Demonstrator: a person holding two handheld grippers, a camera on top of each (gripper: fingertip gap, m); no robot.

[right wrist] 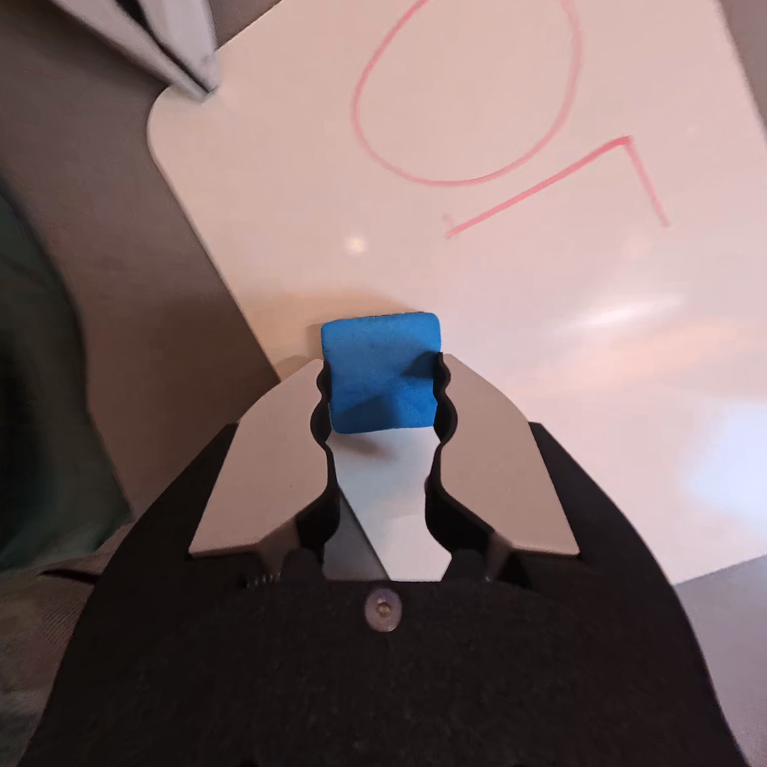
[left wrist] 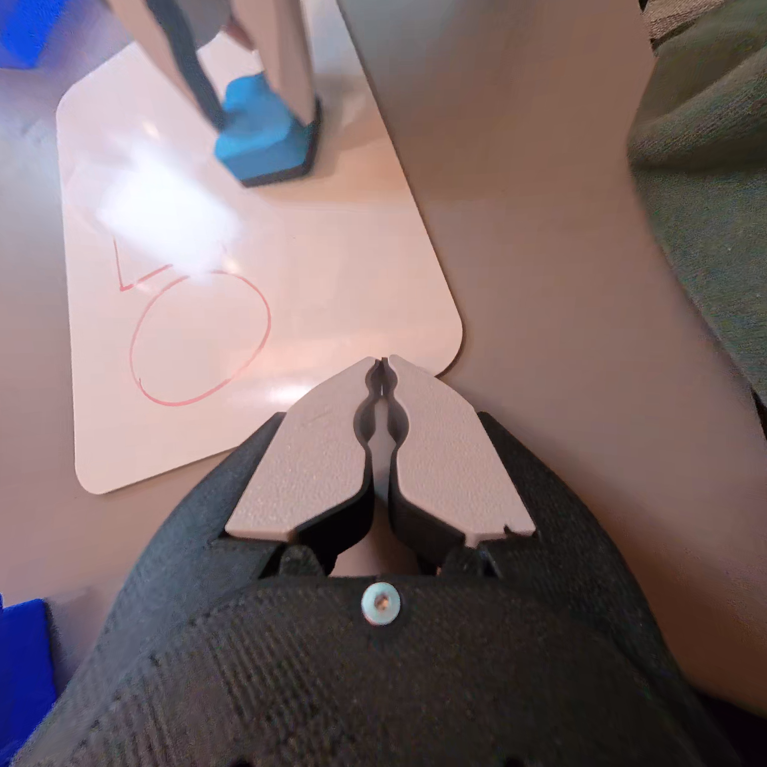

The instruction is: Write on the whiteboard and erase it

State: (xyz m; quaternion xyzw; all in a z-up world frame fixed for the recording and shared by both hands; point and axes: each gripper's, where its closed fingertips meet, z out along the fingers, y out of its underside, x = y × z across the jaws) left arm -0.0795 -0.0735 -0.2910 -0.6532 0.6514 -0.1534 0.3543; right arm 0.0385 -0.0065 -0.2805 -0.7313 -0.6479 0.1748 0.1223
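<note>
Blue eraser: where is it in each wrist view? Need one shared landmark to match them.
Left wrist view: blue eraser sits upper centre, on the far end of the whiteboard, clamped by the right gripper coming in from the top edge.
Right wrist view: eraser sits dead centre, between that view's own fingers, on the board.
Shared landmark: the red circle, lower left in the left view, top right in the right view.

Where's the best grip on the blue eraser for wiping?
Pinch the blue foam upper body of the eraser across its two side faces, from above, as the right gripper does, leaving the dark felt base flat on the whiteboard.
</note>
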